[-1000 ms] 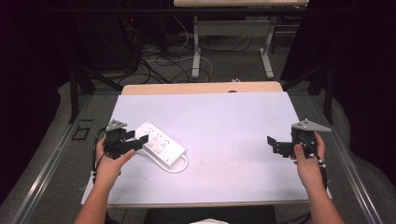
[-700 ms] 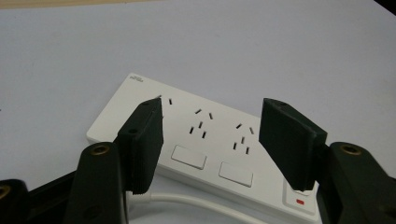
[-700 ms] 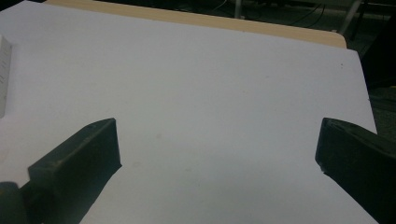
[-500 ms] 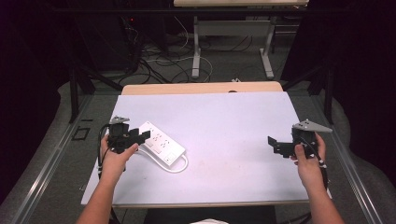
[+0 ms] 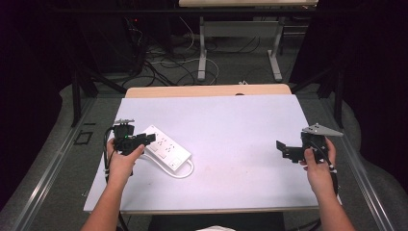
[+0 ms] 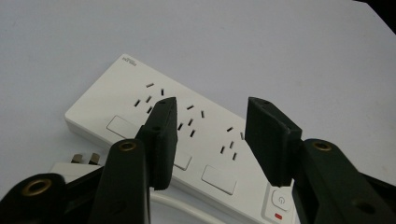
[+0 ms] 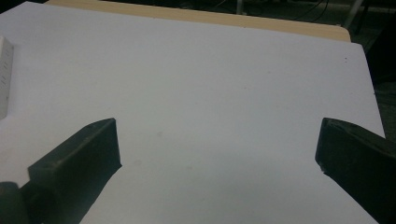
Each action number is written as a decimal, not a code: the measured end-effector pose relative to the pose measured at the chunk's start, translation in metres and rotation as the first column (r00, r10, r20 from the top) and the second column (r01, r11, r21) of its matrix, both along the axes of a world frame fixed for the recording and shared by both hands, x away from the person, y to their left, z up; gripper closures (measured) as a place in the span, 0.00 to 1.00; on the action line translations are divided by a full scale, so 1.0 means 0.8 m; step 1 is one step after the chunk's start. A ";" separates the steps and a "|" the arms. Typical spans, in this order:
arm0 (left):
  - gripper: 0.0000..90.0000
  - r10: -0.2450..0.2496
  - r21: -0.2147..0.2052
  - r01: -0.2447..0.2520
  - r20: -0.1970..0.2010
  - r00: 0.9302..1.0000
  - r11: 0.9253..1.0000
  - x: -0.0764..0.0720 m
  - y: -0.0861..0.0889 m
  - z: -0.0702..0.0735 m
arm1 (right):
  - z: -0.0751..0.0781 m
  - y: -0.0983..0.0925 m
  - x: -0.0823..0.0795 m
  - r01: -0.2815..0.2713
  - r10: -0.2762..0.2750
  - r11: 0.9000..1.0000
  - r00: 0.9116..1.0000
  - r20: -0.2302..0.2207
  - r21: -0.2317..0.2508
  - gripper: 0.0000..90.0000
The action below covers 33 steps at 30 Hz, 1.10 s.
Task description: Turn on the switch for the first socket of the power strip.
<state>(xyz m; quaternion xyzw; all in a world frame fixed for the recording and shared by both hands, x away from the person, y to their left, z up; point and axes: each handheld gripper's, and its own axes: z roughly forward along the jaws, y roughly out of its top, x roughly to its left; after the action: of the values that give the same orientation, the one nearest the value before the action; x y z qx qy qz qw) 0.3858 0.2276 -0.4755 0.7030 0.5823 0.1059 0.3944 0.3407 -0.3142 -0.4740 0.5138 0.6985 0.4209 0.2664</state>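
- Two handheld grippers over a white-topped table (image 5: 240, 125), one per hand; forearms enter from the near edge in the high view.
- Left gripper (image 6: 210, 135): hovers over the white power strip (image 6: 154, 126). Jaws part-way apart and have just been closing. Nothing between the pads; they hang above the strip's socket face, not pressing its sides.
- In the high view the left gripper (image 5: 144, 139) sits at the strip's left end, jaws pointing right along it.
- Power strip (image 5: 166, 149): lies flat on the left part of the table, long axis running diagonally from upper left to lower right. Several rows of socket holes with rectangular switches beside them; a power button with a red mark at the near right end in the left gripper view.
- White cable (image 5: 185, 171) loops from the strip's lower right end back along its near side; white plug (image 6: 79, 163) lies just beside the strip, prongs visible.
- Right gripper (image 7: 215, 154): jaws wide apart, empty, above bare table surface. In the high view the right gripper (image 5: 285, 150) is held near the right edge, well apart from the strip.
- Strip's edge (image 7: 4, 74) shows at far left in the right gripper view.
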 end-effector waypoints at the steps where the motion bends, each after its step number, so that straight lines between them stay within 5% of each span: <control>1: 0.62 0.007 -0.005 -0.007 -0.005 1.000 1.000 0.001 -0.001 -0.001 | 0.000 0.000 0.000 0.000 0.000 1.000 1.000 0.000 0.000 0.00; 18: 0.79 -0.002 -0.007 0.002 -0.052 0.999 1.000 0.001 -0.013 -0.017 | -0.003 -0.002 0.001 -0.006 0.006 1.000 1.000 -0.017 0.010 0.00; 33: 0.88 -0.059 0.024 0.061 -0.105 0.993 0.998 -0.004 -0.025 -0.033 | -0.007 0.002 0.002 -0.016 0.016 1.000 1.000 -0.025 0.011 0.00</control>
<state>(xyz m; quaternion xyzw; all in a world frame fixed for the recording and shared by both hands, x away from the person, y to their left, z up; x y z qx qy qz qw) 0.3825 0.2076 -0.5017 0.7301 0.5791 0.0653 0.3570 0.3426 -0.3127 -0.4793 0.5147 0.7036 0.4204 0.2515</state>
